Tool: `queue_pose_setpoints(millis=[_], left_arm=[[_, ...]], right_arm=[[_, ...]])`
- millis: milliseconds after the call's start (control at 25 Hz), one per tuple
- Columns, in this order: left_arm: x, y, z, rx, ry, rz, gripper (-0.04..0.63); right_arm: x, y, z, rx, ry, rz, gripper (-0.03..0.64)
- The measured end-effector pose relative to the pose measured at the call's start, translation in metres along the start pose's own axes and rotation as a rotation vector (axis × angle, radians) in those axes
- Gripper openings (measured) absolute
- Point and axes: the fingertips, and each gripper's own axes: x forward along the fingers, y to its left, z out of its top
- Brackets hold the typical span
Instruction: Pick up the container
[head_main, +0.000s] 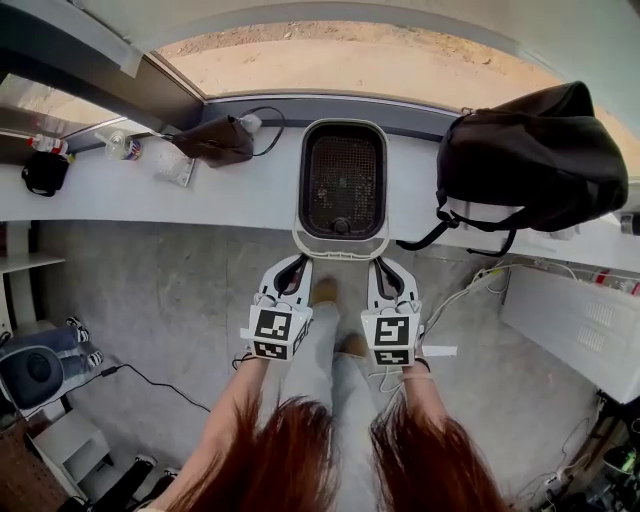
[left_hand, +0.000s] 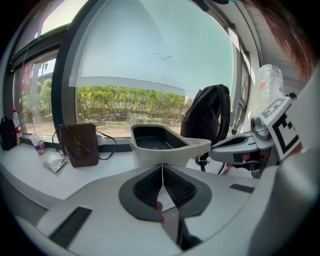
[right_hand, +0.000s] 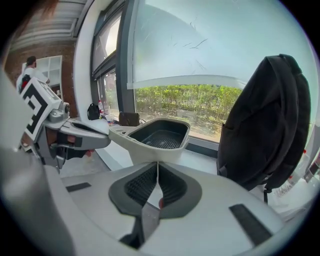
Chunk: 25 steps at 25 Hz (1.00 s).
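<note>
White tabletop (head_main: 240, 200) under window (head_main: 330, 60): container (head_main: 342, 180) (black mesh inside), backpack (head_main: 530, 160), brown pouch (head_main: 215, 140). Grey floor (head_main: 180, 290) below. Left gripper (head_main: 294, 264), right gripper (head_main: 385, 266): jaws pressed together, empty, near container.

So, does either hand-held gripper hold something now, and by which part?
Nothing is held. The left hand-held gripper and the right hand-held gripper are both shut and empty, just in front of the white container.

The left gripper (head_main: 293, 268) and right gripper (head_main: 386, 268) are held out in front, side by side, both with jaws closed.
</note>
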Motion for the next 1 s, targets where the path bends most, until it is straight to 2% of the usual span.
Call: queue_pose_setpoints(millis=[480, 880, 1000], left_arm=[[-0.003, 0.010, 0.030, 0.027, -0.023, 0.035, 0.018], [-0.009, 0.021, 0.056, 0.148, -0.077, 0.107, 0.021], [-0.006, 0.023, 0.063, 0.185, -0.085, 0.109, 0.057]], right_arm=[[-0.008, -0.009, 0.032, 0.014, -0.028, -0.022, 0.026], [-0.010, -0.017, 0.058, -0.005, -0.068, -0.037, 0.026], [-0.008, -0.020, 0.065, -0.007, -0.078, -0.042, 0.026]])
